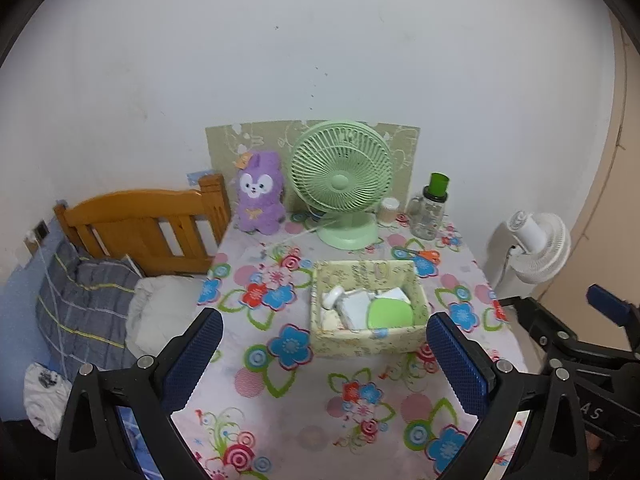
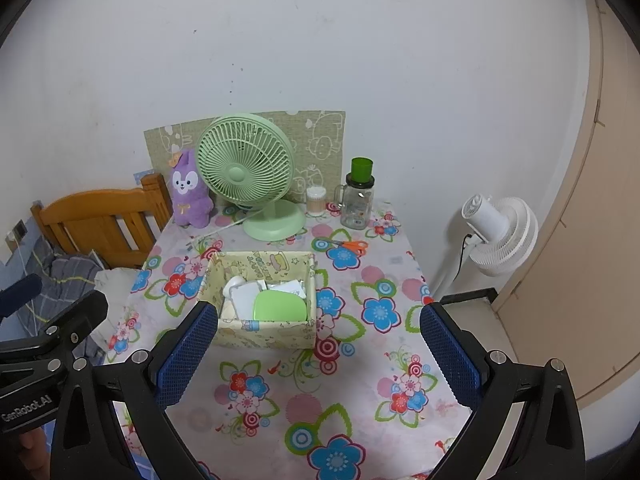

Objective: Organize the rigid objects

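Both the left gripper (image 1: 324, 356) and right gripper (image 2: 318, 354) hover released and empty, short of the storage box (image 1: 368, 338). Risk: the scissors (image 2: 347, 245) beyond it demand overreach, possibly toppling the box.

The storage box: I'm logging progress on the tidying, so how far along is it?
Looks done: the storage box already holds a green lid and several white items. In hand: nothing; the left gripper and right gripper are both open and empty. Possibly left: the orange-handled scissors lie loose on the tablecloth behind the box.
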The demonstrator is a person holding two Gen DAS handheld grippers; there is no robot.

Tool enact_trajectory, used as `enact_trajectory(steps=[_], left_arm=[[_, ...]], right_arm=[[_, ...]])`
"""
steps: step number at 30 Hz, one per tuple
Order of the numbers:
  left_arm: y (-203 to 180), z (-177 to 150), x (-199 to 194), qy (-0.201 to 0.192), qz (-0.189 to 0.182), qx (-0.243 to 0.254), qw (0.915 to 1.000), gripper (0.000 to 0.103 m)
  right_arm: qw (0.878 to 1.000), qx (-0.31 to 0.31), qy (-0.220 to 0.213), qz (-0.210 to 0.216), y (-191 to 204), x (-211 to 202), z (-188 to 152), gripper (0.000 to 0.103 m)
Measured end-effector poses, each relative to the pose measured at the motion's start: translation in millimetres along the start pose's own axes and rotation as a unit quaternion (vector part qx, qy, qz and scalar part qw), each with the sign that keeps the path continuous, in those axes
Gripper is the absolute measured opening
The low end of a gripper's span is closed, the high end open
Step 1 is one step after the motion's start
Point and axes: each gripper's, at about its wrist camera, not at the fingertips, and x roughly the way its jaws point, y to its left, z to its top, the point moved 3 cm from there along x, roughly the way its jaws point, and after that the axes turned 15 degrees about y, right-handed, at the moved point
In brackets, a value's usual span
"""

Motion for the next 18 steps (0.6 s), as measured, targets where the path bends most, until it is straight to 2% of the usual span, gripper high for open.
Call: enact_trajectory(steps=[7,18], left_arm=[[3.6,-0.7,6.4,0.011,-0.012,-0.009,0.9998,0.103],[3.4,0.2,7.4,0.008,-0.022,-0.009,0.9997,0.103]], right_arm=[[1.0,-0.002,0.001,-0.002,0.8,2.6,2.0,0.102],[1.0,-0.003,-0.001,-0.002,0.6,6.4,4.1,0.102]])
